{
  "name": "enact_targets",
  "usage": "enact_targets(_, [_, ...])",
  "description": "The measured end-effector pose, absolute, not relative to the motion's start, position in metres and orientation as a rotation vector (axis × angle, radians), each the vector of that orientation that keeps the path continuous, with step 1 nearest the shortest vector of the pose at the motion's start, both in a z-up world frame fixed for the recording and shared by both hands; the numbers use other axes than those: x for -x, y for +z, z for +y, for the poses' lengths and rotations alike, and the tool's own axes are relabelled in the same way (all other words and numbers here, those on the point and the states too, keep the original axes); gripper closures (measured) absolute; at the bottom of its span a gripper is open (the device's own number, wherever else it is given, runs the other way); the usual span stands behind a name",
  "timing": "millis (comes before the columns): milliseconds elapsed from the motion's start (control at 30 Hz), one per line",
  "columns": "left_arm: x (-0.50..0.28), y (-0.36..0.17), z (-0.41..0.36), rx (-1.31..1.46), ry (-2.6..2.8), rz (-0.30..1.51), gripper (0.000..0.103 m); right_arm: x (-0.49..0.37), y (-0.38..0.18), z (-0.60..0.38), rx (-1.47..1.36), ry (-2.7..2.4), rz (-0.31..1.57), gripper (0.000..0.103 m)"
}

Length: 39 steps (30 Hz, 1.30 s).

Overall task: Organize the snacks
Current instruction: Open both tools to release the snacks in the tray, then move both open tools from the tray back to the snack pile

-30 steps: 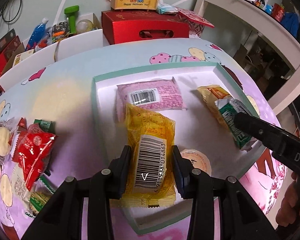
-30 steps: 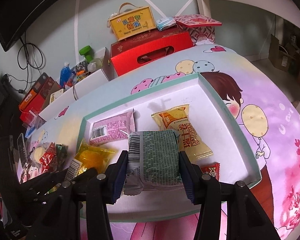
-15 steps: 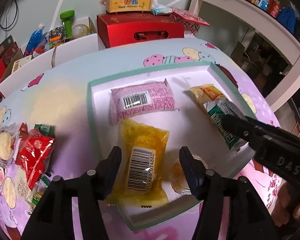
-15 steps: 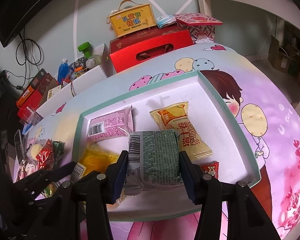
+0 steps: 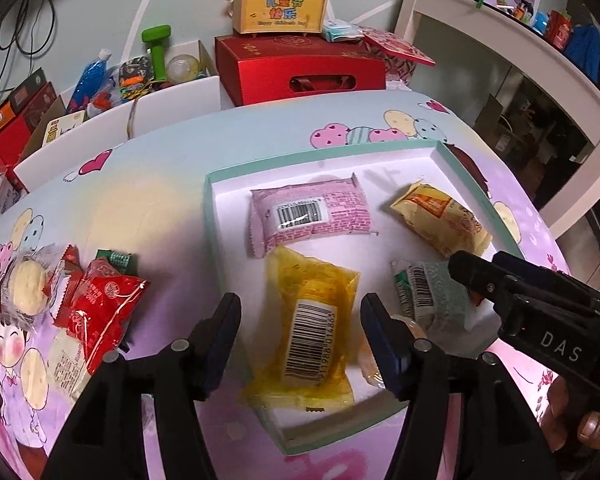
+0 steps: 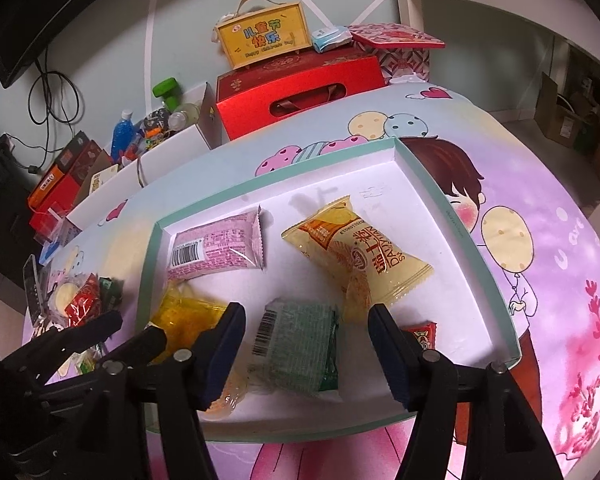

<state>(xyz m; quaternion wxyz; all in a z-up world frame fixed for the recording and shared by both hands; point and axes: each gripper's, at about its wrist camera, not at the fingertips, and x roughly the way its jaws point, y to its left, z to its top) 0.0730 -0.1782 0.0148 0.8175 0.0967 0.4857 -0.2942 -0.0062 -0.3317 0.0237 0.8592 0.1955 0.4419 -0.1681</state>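
A white tray with a teal rim [image 5: 210, 216] [image 6: 452, 216] lies on the cartoon tablecloth. My left gripper [image 5: 302, 340] hovers over the yellow barcode packet [image 5: 312, 328], which rests flat in the tray; the jaws are opening and the pads stand clear of it. My right gripper [image 6: 306, 332] is also opening above the green packet [image 6: 300, 348] [image 5: 428, 296], which lies loose on the tray floor. A pink packet [image 5: 312, 216] [image 6: 216, 248] and a yellow roll packet [image 5: 440, 220] [image 6: 360, 256] lie farther back in the tray.
Loose snacks, among them a red packet [image 5: 96, 312] [image 6: 82, 300], are piled on the table left of the tray. A small red packet [image 6: 422, 332] and a jelly cup [image 6: 224, 396] sit near the tray's front. A red gift box [image 5: 300, 72] stands behind.
Both grippers have opened and let go. The yellow packet and the green packet now lie free in the tray, and the left gripper has drawn back a little.
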Motion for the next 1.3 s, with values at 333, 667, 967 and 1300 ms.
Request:
enact_targets(333, [-0.077,0.018,-0.169,-0.199,-0.587,0.997,0.012,0.006,0.018,-0.337,-0.396,-0.384,0.943,0.008])
enact_targets(667, [-0.078,0.022,-0.164,-0.197,-0.566,0.949,0.007,0.008,0.020,-0.336,-0.380,-0.382,0.909,0.000])
enact_targets(967, [-0.079,0.025,-0.157,-0.167,-0.555,0.932,0.007,0.010,0.025,-0.339,-0.374,-0.400,0.861,0.000])
enact_targets(1300, [-0.080,0.028,-0.147,-0.150,-0.558,0.948,0.007,0.006,0.023,-0.335,-0.375,-0.381,0.884,0.000])
